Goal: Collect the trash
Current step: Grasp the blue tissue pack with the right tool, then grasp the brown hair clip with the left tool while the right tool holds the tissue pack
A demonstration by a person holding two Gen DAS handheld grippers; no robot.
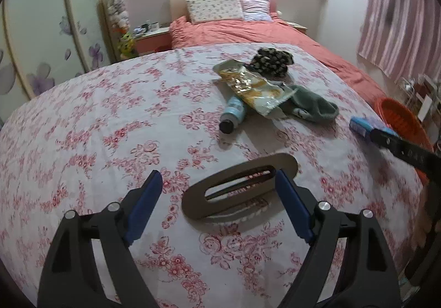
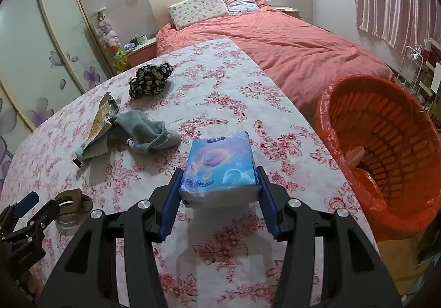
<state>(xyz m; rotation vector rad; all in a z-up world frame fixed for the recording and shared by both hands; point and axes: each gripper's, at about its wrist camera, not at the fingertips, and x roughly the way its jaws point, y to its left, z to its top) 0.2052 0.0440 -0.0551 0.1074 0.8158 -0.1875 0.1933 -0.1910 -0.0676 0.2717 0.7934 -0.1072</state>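
Right wrist view: blue tissue pack (image 2: 220, 167) sits pinched between the pads of the right gripper (image 2: 219, 192), held just above the floral bedspread (image 2: 226, 98), both blue fingers pressed flat to its short sides. Orange lined basket (image 2: 386, 142) stands off the bed edge at about 3 o'clock from the pack, mouth tilted toward the camera. Judgement: step in hand is carrying the pack to the basket; keep squeeze steady since the soft wrapper may slip, swing right, clear the rim, release only over the opening. Snack wrapper (image 2: 100, 118) lies at 10 o'clock, touching a green sock (image 2: 148, 129); a dark floral cloth (image 2: 150, 79) sits beyond. Left wrist view: left gripper (image 1: 217, 206) is spread wide, empty, straddling a grey hair clip (image 1: 239, 192); a bottle (image 1: 233, 115) lies partly under the wrapper at 12 o'clock.
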